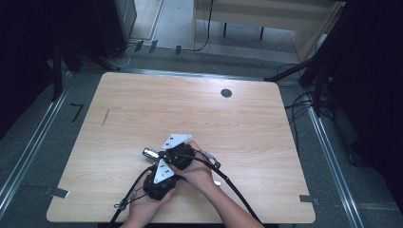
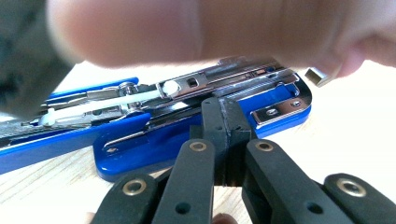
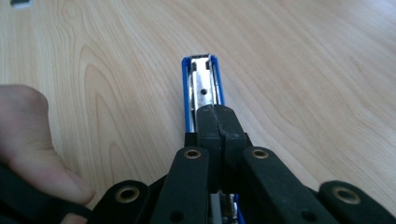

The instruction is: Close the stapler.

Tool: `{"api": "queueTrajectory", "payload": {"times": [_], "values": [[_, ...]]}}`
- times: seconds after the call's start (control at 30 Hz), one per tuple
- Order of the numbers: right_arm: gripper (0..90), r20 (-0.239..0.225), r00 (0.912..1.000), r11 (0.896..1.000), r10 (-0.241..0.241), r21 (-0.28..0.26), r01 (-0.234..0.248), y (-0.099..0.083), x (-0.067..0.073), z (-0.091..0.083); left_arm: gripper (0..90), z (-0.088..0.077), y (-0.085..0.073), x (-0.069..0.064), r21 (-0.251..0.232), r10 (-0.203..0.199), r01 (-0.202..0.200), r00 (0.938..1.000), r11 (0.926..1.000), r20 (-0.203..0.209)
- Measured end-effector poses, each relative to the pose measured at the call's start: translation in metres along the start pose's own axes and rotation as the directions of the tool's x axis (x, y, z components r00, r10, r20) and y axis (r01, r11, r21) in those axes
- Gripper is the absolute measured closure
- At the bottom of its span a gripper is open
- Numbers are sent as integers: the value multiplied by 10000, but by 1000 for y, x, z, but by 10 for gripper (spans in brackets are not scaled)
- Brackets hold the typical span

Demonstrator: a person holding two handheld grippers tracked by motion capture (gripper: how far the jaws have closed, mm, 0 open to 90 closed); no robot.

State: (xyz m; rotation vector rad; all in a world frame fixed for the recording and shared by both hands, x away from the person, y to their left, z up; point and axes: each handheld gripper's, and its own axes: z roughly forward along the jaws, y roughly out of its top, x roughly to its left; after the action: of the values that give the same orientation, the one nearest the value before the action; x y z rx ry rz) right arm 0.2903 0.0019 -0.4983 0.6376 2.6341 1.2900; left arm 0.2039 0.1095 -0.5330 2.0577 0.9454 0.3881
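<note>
The opened blue-and-chrome metal stapler point(image 2: 196, 116) looks rigid, fairly heavy and slick, best gripped across its narrow blue sides; left gripper point(image 2: 226, 112) and right gripper point(image 3: 218, 122) both have their jaws together, neither plainly clamping it

Left gripper point(image 1: 159, 183) and right gripper point(image 1: 178, 154) side by side, jaws closed, hands gripping both.

Blurred to a pale smear across the top of the left gripper view: a finger point(image 2: 140, 28) close to the lens, covering the far end of the opened blue-and-chrome stapler point(image 2: 196, 116). Cut off at the left edge there, the stapler's blue lid. Hidden under the closed black jaws in the right gripper view, the stapler's point(image 3: 201, 88) near end. Too small to tell in the high view, buried between both hands point(image 1: 190, 173).
</note>
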Motion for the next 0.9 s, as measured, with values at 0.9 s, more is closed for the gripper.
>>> {"api": "queueTrajectory", "payload": {"times": [0.9], "values": [[749, 1117, 9937, 9957, 111, -929, -7, -49, -28, -97, 900, 0, 0, 0, -14, -4, 4, 10000, 10000, 17]]}}
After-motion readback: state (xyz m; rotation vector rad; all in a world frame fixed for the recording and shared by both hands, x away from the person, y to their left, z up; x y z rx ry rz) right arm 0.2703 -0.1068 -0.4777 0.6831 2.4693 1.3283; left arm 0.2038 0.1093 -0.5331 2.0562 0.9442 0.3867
